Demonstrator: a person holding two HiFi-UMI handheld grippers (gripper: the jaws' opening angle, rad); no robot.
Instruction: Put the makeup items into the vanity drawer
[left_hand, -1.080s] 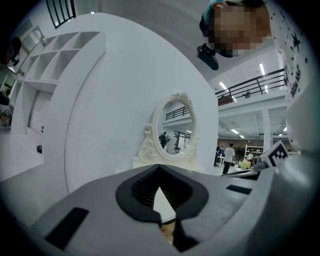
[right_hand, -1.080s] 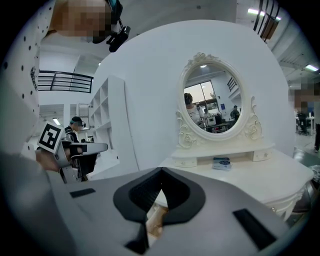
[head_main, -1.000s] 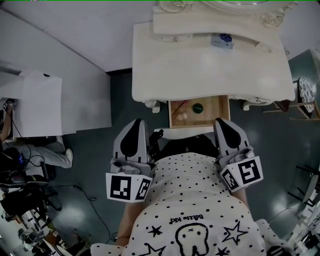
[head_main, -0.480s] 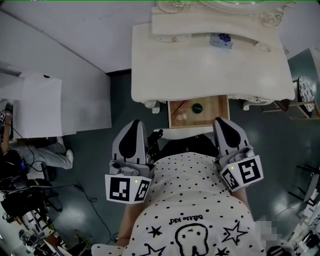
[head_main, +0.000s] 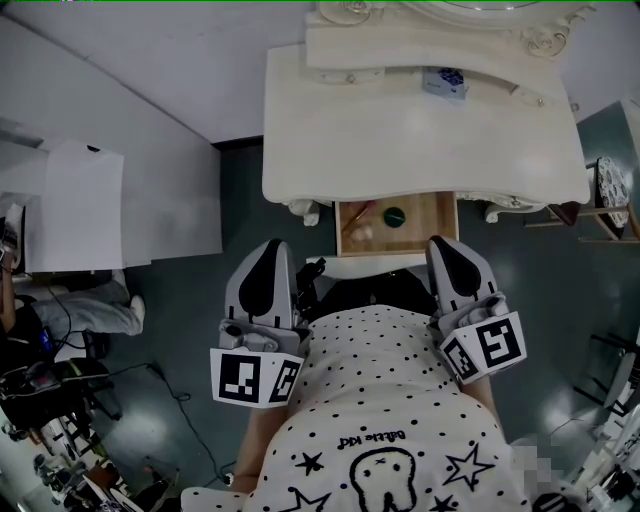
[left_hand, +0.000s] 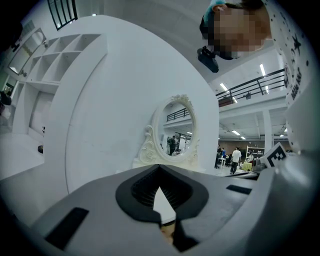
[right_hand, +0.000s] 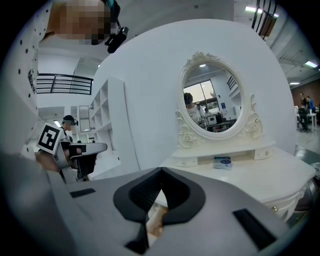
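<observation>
Hardly anything is being shifted since the earlier frames: both claws are being kept where they were, and only a figure at the far left edge has changed place.

The left claw (head_main: 268, 262) and right claw (head_main: 450, 258), smooth grey shells with ribbed black pads, are being held either side of a dotted shirt (head_main: 390, 400), tips toward the bench (head_main: 420, 140). In each gripper view the pads are being pressed together at the tips, with nothing gripped: left claw (left_hand: 160, 200), right claw (right_hand: 159, 200). Only a narrow teardrop gap is being left behind the tips.

The wooden drawer (head_main: 430, 222) is being kept open under the bench's scalloped front edge, just ahead of the claws. A dark green disc (head_main: 395, 214), a slim pink stick (head_main: 360, 213) and a pale lump (head_main: 364, 230) are being held inside it. What the lump is cannot be made out. The drawer's near end is being hidden by the shirt.

A small blue-and-white box (head_main: 445, 82) is being carried on the white bench, near the base of the oval mirror (right_hand: 216, 105) with its carved frame. The mirror is being cut off at the head view's top edge.

Dark floor (head_main: 240, 200) is being left open on both sides of the bench.
</observation>
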